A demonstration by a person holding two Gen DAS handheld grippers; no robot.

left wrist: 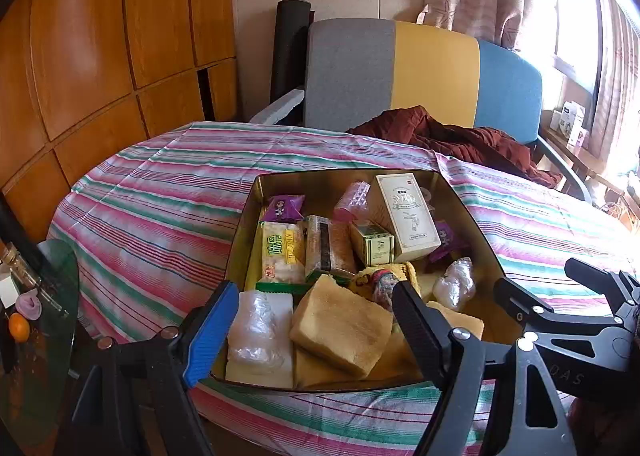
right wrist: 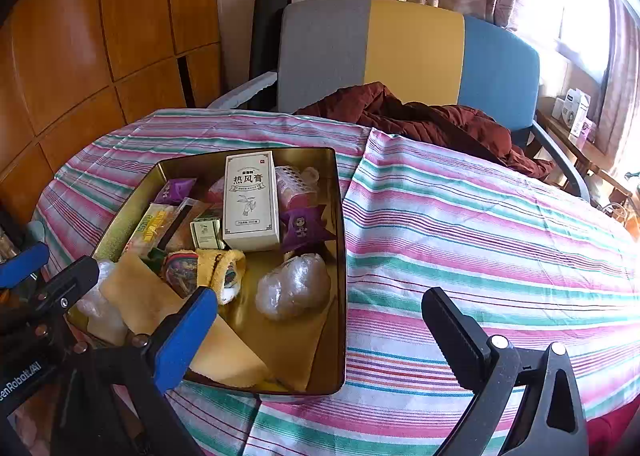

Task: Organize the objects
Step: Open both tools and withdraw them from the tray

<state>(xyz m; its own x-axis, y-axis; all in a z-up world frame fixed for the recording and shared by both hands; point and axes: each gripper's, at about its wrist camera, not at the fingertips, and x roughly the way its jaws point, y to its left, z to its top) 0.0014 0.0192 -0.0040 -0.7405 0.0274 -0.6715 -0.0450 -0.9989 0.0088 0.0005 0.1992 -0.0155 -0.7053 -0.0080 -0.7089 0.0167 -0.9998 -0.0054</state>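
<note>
The tall white cardboard box (right wrist: 251,201) at the tin's twelve o'clock reads "热风膏". The black gripper body (right wrist: 20,378) at eight o'clock shows "enRobott.AI"; another black gripper arm (left wrist: 576,376) shows "DAS".

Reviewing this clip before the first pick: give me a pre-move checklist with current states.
1. Left gripper open, holding nothing: ok.
2. Right gripper open, holding nothing: ok.
3. Gold tin flat on the striped cloth: ok.
4. White box on top, unobstructed: ok.
5. Free cloth right of the tin for sorting: ok.
6. Contents of the clear-wrapped bundle: cannot tell.
</note>
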